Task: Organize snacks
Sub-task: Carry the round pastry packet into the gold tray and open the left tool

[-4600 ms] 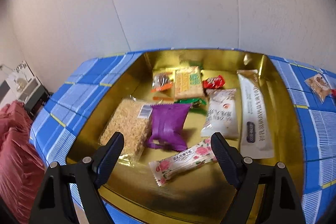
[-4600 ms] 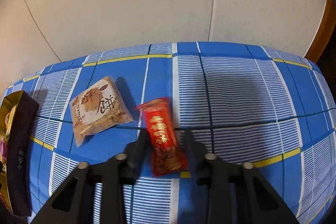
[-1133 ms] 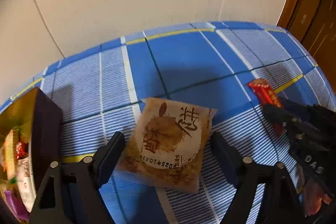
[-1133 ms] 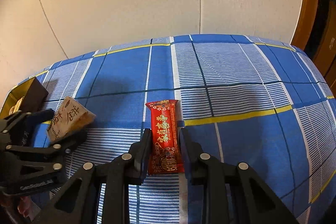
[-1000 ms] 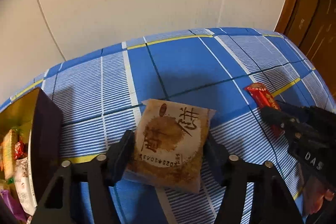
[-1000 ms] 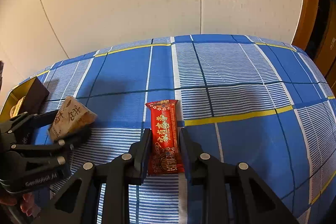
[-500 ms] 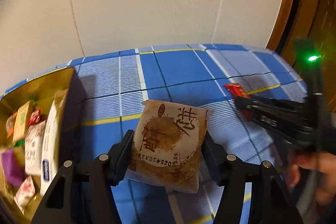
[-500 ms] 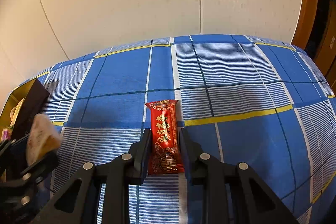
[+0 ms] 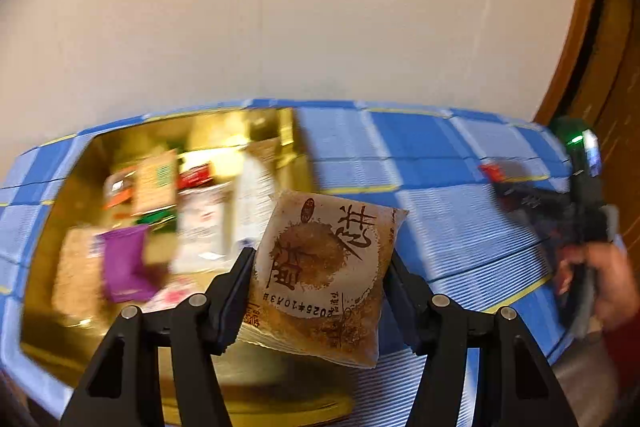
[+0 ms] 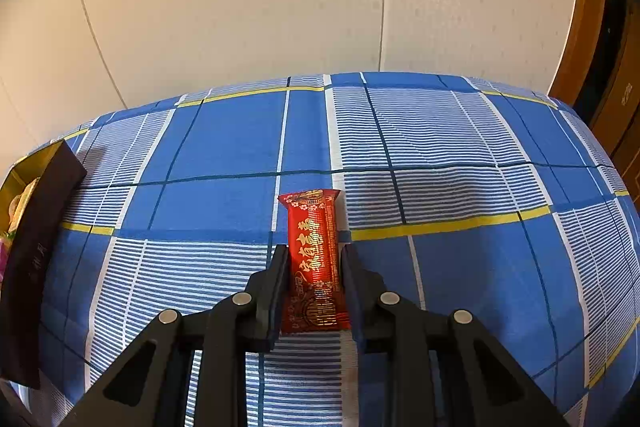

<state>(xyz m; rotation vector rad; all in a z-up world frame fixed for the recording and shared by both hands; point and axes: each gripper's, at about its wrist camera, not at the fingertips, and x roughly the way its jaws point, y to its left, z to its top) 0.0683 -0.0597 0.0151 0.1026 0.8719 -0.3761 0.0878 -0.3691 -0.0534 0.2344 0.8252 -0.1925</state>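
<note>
My left gripper is shut on a brown pastry packet with dark characters and holds it in the air over the right rim of the gold tray. The tray holds several snack packets, blurred by motion. My right gripper is shut on a red snack bar that lies on the blue plaid cloth. The right gripper and the red bar also show at the right of the left wrist view, held by a hand.
The tray's dark outer wall stands at the left edge of the right wrist view. A pale wall runs behind the table. A wooden door frame is at the right.
My left gripper closed on the pastry packet, lifted it off the cloth and swung it left to the tray. The right gripper stayed shut on the red bar.
</note>
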